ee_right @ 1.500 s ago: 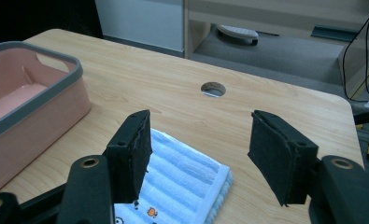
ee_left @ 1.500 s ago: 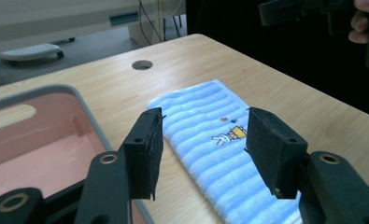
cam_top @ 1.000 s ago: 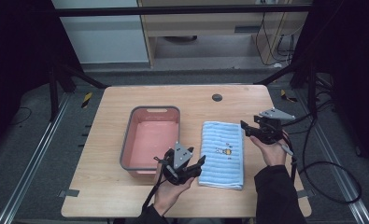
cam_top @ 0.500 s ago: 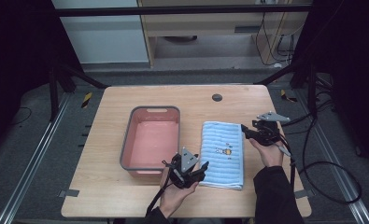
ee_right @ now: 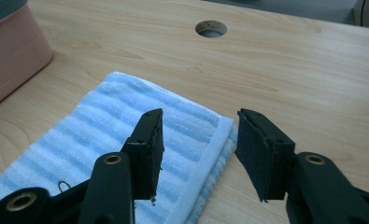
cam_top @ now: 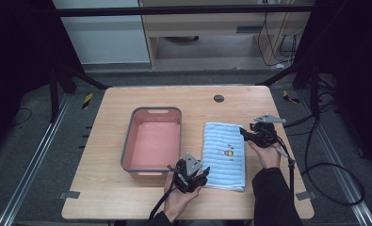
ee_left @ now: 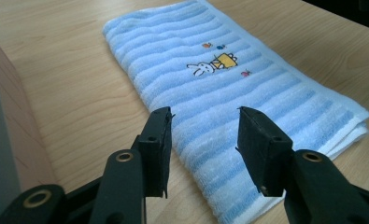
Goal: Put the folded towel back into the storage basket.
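Towel (cam_top: 224, 155) is lying folded flat on the table's right half, just beside the pink bin (cam_top: 153, 142), long side running front to back. I'm lining up both tongs on it, nothing gripped yet.

Left tongs (cam_top: 196, 175) are hovering at the towel's near left corner, jaws spread; in the left gripper view they (ee_left: 203, 140) are straddling the near end of the striped cloth (ee_left: 229, 93), bunny print farther up. Right tongs (cam_top: 246, 133) are sitting at the far right corner, jaws spread too; in the right gripper view they (ee_right: 198, 144) are bracketing the white hem of the towel (ee_right: 126, 126), cable hole (ee_right: 211, 28) beyond.

Reading this as the approach step, probably for a fold or a lift into the bin, can't tell which. Next I'm needing to drop each pair so one jaw is sliding under the edge and the other over, catching all layers, then close. Risk: pinching the top layer only, so the fold opens on lifting.
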A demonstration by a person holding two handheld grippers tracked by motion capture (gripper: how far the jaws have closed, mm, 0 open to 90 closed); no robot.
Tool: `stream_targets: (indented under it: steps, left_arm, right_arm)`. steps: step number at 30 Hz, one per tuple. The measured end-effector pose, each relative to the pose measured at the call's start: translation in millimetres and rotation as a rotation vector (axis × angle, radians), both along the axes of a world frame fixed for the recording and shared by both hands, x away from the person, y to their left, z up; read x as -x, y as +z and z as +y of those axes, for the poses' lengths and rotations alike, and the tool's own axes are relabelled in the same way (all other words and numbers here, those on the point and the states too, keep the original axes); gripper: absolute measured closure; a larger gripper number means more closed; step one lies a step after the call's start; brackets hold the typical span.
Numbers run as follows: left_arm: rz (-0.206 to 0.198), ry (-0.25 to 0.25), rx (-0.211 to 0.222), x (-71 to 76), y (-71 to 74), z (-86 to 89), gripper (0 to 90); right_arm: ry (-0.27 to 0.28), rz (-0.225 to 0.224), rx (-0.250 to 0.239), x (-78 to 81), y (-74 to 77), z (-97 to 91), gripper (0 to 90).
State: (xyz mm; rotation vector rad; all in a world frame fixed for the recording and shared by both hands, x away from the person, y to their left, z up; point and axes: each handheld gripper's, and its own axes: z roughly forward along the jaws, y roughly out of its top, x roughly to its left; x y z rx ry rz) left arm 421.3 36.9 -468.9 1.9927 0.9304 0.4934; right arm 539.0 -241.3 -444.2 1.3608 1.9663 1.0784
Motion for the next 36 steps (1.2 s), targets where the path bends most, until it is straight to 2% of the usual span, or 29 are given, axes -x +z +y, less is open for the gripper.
stream_targets:
  steps: [5,12,19,23,25,28,36]
  left_arm:
    - [0.017,0.005,-0.013,-1.2,-7.6,-2.1,54.5]
    - [0.043,0.011,-0.033,-1.3,-20.1,-7.3,54.4]
    - [0.069,0.026,-0.031,-2.6,-28.3,-8.1,54.6]
    - [0.074,0.030,-0.032,-3.8,-30.7,-8.4,54.5]
    - [0.080,0.030,-0.031,-4.6,-31.8,-7.5,54.7]
    - [0.086,0.033,-0.034,-4.9,-34.3,-7.3,54.9]
    - [0.099,0.036,-0.023,-6.1,-37.9,-8.8,57.0]
  right_arm:
    - [-0.010,0.044,0.015,-3.9,-19.3,-1.2,51.0]
    - [-0.033,0.079,0.000,-9.9,-31.3,-6.1,51.5]
    - [-0.042,0.109,-0.015,-12.2,-39.3,-8.7,53.0]
    - [-0.022,0.115,-0.031,-13.6,-43.7,-5.4,53.5]
    - [-0.021,0.113,-0.019,-14.3,-44.8,-5.1,53.5]
    - [-0.015,0.136,-0.002,-15.8,-49.3,-2.5,54.2]
    - [-0.005,0.159,-0.003,-17.1,-53.2,1.9,57.7]
